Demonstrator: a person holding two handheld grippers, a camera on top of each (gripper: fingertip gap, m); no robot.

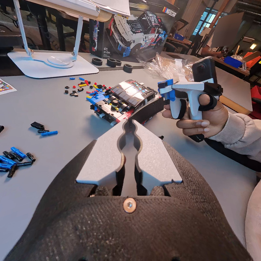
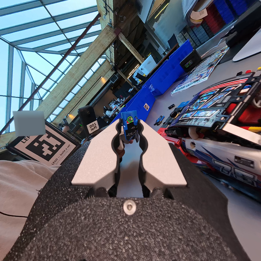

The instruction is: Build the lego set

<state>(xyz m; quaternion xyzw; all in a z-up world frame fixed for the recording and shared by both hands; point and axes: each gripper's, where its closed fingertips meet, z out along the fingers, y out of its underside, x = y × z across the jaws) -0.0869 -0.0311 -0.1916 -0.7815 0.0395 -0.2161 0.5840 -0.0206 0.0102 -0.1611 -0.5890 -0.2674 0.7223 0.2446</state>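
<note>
Fingers of right gripper (image 2: 129,127) clamp small blue-and-black stickered panel (image 2: 130,125), held aloft beside car. Left gripper (image 1: 129,122) fingertips nearly closed at car's rear edge; whether they pinch anything there, cannot tell. Lego car (image 1: 124,98) sits mid-table (image 1: 56,110): roof, hood, white sides built. Judged well along, not finished: four tyres (image 1: 111,62) unmounted by box (image 1: 134,31), loose pins (image 1: 84,86) and blue connectors (image 1: 9,161) scattered left.
</note>
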